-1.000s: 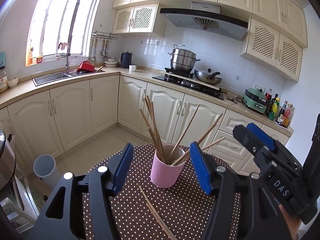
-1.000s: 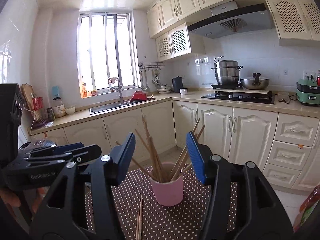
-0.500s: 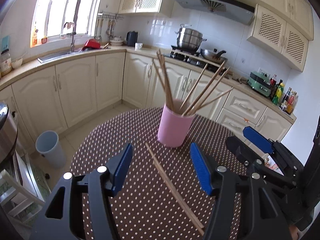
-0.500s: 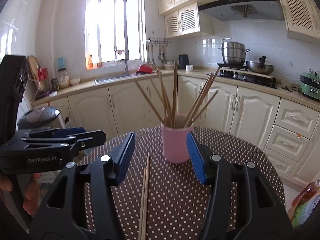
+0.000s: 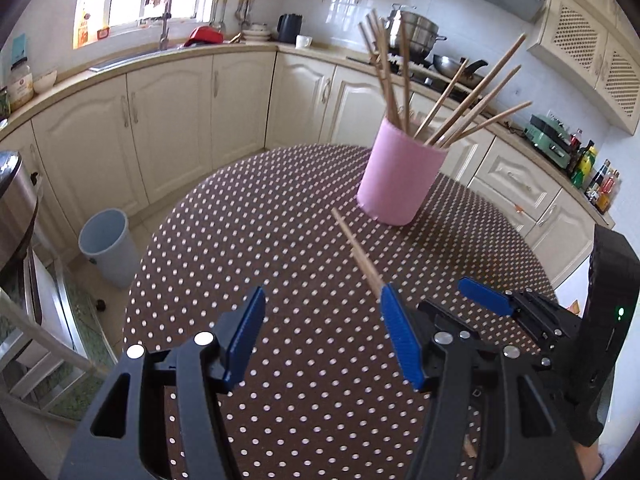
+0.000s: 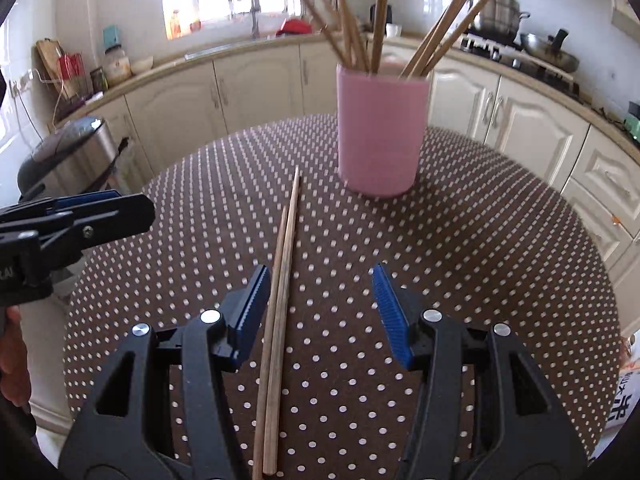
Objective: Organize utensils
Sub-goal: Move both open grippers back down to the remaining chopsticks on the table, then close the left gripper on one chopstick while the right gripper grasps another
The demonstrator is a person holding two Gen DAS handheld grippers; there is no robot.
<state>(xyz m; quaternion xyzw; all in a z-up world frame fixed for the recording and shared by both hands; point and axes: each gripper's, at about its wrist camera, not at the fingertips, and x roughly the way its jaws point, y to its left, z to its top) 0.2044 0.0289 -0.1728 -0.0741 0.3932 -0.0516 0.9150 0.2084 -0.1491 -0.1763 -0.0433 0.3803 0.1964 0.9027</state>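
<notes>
A pink cup (image 5: 398, 176) (image 6: 380, 136) holding several wooden chopsticks stands on the round brown polka-dot table (image 5: 280, 232) (image 6: 480, 240). Two loose chopsticks (image 6: 280, 300) lie side by side on the cloth in front of the cup. In the right wrist view they run between the fingers of my right gripper (image 6: 320, 312), close to its left blue pad; the pads do not touch them and the gripper is open. My left gripper (image 5: 324, 336) is open above the cloth, with a loose chopstick (image 5: 358, 252) vanishing behind its right blue pad. Each gripper shows at the edge of the other's view.
Cream kitchen cabinets and a counter curve around behind the table. A pale blue bin (image 5: 106, 244) stands on the floor at left, beside a steel appliance (image 6: 68, 152). A person's hand (image 6: 12, 344) holds the left gripper at the left edge.
Both grippers have dropped toward the table and tilted down. The cup now sits higher in both views and the loose chopsticks have come between the right gripper's fingers. Jaw openings look unchanged.
</notes>
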